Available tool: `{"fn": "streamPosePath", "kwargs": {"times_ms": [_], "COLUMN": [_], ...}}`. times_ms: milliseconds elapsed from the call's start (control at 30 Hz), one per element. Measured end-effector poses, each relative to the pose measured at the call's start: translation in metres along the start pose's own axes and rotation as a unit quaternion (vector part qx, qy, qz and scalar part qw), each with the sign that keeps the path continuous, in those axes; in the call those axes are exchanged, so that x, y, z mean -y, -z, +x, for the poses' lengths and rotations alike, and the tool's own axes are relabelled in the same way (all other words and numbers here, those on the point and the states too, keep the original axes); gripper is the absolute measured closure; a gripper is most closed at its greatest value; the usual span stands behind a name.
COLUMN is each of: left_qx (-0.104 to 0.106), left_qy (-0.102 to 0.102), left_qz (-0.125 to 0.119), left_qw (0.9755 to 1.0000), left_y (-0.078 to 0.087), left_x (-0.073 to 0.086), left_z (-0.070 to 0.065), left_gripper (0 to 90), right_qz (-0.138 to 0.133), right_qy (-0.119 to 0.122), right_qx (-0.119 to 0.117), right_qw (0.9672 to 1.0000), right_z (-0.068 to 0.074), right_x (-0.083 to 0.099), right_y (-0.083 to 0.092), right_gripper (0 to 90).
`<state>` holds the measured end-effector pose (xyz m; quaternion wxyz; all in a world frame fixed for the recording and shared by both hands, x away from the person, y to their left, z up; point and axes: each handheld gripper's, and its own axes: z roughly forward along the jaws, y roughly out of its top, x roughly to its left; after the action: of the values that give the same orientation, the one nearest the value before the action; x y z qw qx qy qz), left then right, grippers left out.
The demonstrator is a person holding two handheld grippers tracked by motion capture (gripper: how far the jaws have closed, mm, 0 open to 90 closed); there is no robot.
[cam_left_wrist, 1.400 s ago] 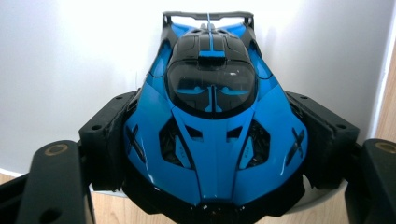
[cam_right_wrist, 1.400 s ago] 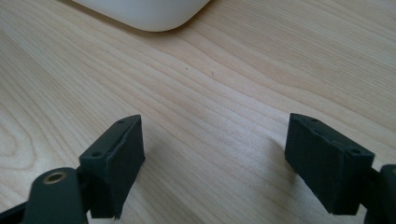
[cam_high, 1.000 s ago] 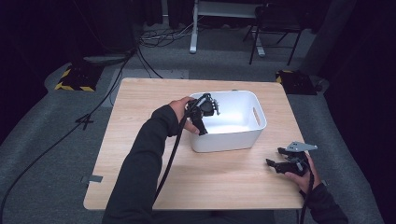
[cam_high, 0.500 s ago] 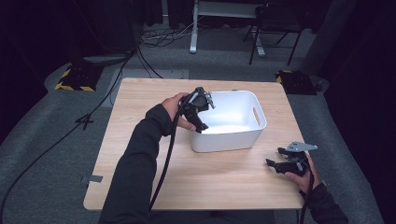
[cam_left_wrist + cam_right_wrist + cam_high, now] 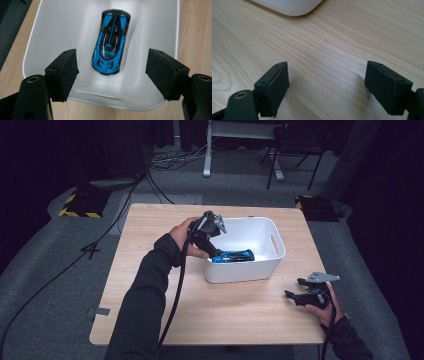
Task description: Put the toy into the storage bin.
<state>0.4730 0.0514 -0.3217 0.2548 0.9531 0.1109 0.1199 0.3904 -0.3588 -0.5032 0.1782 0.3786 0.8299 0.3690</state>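
Observation:
A blue and black toy car point(image 5: 232, 256) point(image 5: 111, 42) lies flat on the bottom of a white plastic bin point(image 5: 274, 232) point(image 5: 55, 30) in the middle of the wooden table point(image 5: 150, 235). My left gripper point(image 5: 214, 251) point(image 5: 113, 72) hangs over the bin's left end and points down at the car. Its jaws stand wide apart and touch nothing. My right gripper point(image 5: 294, 288) point(image 5: 328, 85) rests low over the table near the front right corner, open, with bare wood between its pads. A corner of the bin point(image 5: 289, 6) lies ahead of it.
The bin has a handle slot point(image 5: 274, 244) in its right wall. Black cables trail from both grippers across the table and over its front edge. On the grey floor behind the table stand a chair and a desk frame.
My left hand has drawn back to the left and upward from over the bin's middle to its left end. The blue car now lies uncovered in the bin. The right hand has kept still.

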Motion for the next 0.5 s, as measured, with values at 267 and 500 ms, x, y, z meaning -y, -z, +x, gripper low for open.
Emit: {"fn": "streamPosePath", "kwargs": {"times_ms": [267,500], "left_qx": [-0.018,-0.054], "left_qy": [0.018,0.044], "left_qz": [-0.026,-0.058], "left_qw": [0.9993,0.9959], "left_y": [0.002,0.005], "left_x": [0.007,0.014], "left_z": [0.001,0.0], "left_gripper": [24.9,24.6], "right_qz": [0.0,0.001], "right_qy": [0.0,-0.001], "right_qx": [0.0,-0.001], "right_qw": [1.0,1.0], "right_z": [0.0,0.0], "right_x": [0.0,0.0], "right_y": [0.0,0.0], "right_gripper": [19.5,19.5]}}
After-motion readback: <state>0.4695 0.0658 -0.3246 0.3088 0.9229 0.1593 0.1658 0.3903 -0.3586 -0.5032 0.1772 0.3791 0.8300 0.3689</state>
